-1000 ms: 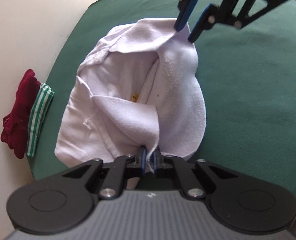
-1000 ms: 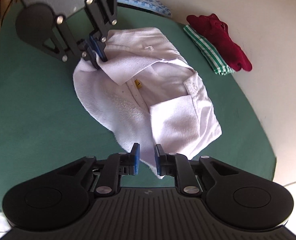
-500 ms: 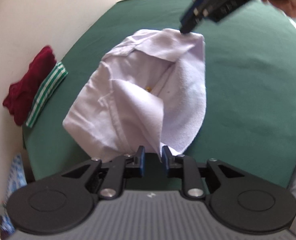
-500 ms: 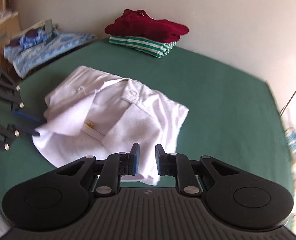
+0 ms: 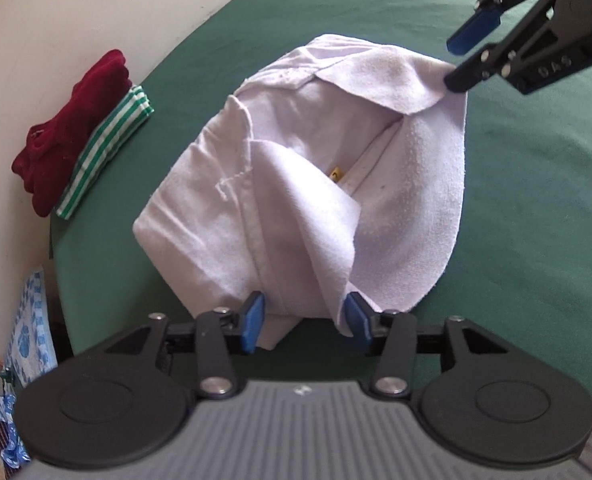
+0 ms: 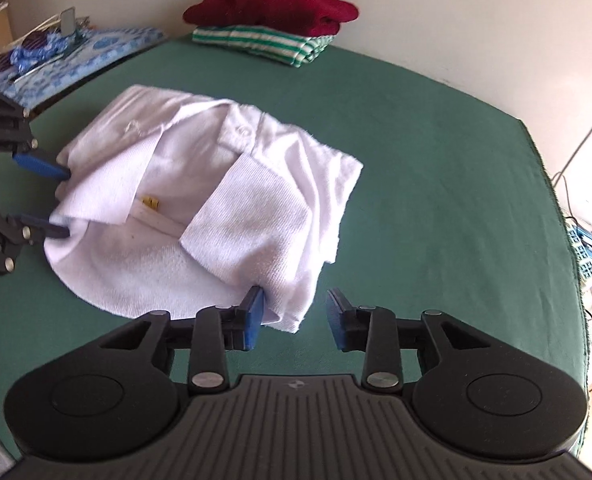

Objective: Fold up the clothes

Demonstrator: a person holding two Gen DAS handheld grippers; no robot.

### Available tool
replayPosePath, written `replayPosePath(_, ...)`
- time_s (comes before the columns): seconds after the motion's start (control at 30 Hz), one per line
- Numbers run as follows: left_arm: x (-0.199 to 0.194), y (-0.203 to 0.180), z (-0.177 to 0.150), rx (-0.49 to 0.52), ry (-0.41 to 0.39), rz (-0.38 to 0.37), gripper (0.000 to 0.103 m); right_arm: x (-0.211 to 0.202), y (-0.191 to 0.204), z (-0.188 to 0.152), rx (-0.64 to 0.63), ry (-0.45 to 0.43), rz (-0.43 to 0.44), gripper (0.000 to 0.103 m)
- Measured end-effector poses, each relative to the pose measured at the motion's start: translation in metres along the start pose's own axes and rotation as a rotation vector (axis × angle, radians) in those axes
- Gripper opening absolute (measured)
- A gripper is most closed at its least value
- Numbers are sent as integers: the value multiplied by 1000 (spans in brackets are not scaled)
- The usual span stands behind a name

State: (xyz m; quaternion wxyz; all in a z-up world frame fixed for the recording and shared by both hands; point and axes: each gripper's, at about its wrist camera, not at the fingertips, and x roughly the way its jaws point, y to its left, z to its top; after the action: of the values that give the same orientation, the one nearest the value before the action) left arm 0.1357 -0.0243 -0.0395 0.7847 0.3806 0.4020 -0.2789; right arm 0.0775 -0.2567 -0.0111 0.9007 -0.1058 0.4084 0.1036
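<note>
A white polo shirt lies partly folded on the green table, both sleeves turned in over the front. My left gripper is at the shirt's near edge. Its jaws are opening, with loose cloth between the pads that is not pinched. In the right wrist view this left gripper is spread around the far sleeve corner. My right gripper is also opening. A fold of the shirt rests against its left pad, clear of the other pad. In the left wrist view the right gripper touches the far corner.
A folded red garment sits on a folded green-and-white striped one against the wall at the table's edge. A blue patterned cloth with clutter lies beside the table. Cables hang past the right edge. Bare green cloth surrounds the shirt.
The left gripper was shut on a sleeve fold and has let it go, jaws now wide. The right gripper's jaws have also spread. Both wrist views have rolled.
</note>
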Motion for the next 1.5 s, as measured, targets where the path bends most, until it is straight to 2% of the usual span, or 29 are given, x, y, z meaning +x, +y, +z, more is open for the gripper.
replayPosePath(0.23,1,4,-2,-15,5,-14,53,-2,1,8,83,-54,10,35)
replayPosePath(0.33,0,5,-6,-20,-5,-18,56,9,9,8,83,-26,16,35)
replayPosePath(0.47,-10,6,-29,-36,-28,-40,65,9,15,-4,51,33,-4,35)
replayPosePath(0.63,-13,7,-55,-97,-5,-81,64,-9,9,-16,95,-3,-43,35)
replayPosePath(0.73,-18,6,-53,-137,-47,-100,66,-11,7,-13,185,-57,-23,35)
replayPosePath(0.83,-33,11,-43,-186,-139,-94,66,-18,8,-7,272,-152,17,35)
replayPosePath(0.9,-46,16,-36,-228,-214,-97,66,-20,14,-2,247,-189,10,35)
replayPosePath(1.0,-56,10,-20,-236,-294,-114,66,-11,24,5,177,-193,35,35)
replayPosePath(1.13,-37,-11,3,-199,-279,-148,67,10,28,10,119,-140,103,34)
replayPosePath(1.17,-28,-17,6,-189,-259,-161,67,15,28,12,105,-126,120,34)
replayPosePath(1.23,-4,-27,8,-185,-171,-158,67,30,21,7,135,-22,171,34)
replayPosePath(1.27,7,-32,8,-185,-123,-152,69,30,17,5,135,-16,192,34)
replayPosePath(1.37,4,-28,1,-233,-101,-139,70,15,7,3,114,-23,235,34)
replayPosePath(1.5,-16,-18,-9,-288,-94,-76,71,-11,-18,-2,105,-85,212,38)
